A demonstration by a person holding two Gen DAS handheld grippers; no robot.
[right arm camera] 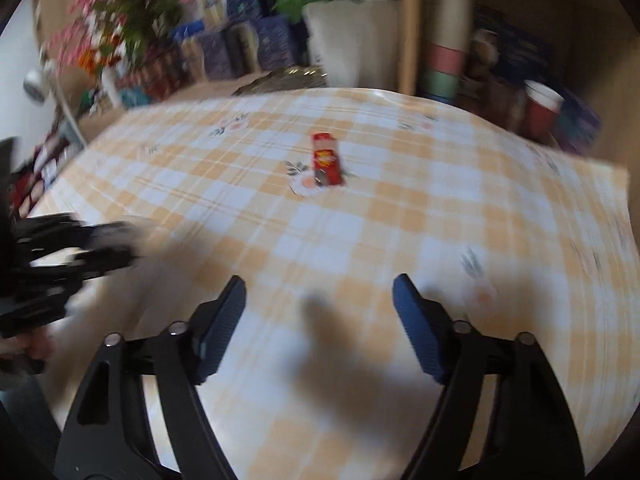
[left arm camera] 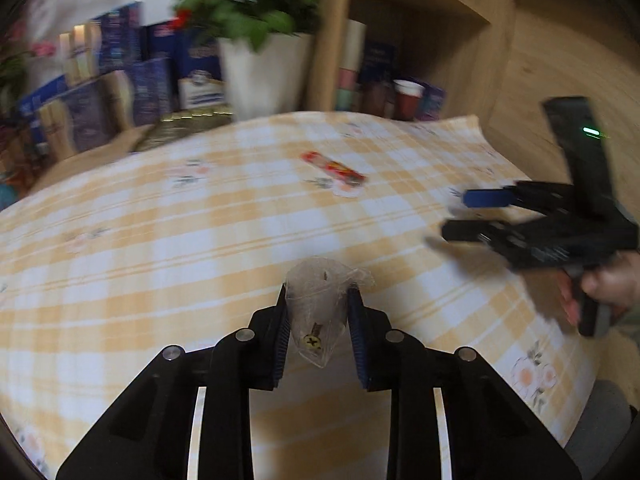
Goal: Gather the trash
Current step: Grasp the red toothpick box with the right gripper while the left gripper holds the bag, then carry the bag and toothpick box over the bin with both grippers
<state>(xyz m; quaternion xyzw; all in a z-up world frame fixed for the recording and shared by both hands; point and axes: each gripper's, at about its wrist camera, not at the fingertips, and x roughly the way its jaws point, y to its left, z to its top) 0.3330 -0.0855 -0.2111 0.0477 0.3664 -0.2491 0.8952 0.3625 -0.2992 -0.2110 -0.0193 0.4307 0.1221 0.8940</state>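
So at the left, the left gripper [left arm camera: 318, 312] has its fingers [left arm camera: 282, 332] squeezed onto a small clear plastic bag [left arm camera: 320, 304] with a brass-looking screw [left arm camera: 311, 341] inside, sitting near the front edge of the surface [left arm camera: 160, 240], which has a yellow checked cloth on it. Pads look pressed into the plastic on both sides, so I'd call that a grip, not just a straddle. Going right, toward the middle and nearer the back edge, there's a red snack wrapper [right arm camera: 327, 159] lying flat, untouched. Further right, the right gripper [right arm camera: 320, 312] hangs over the cloth with its fingers [right arm camera: 416, 332] apart and nothing between them, wrapper well ahead of it. What could go wrong: the bag is thin and slippery, and the screw hangs loose toward the near end, so a quick lift could let it slide out of the pinch or swing. The wrapper is flat against the cloth, so the fingers could skate over it or snag the cloth instead. Both views are smeared with motion blur too. Writing-wise, the wrapper has a yellowish logo but I can't read it, same with the blue boxes [left arm camera: 120, 80] behind the back edge.
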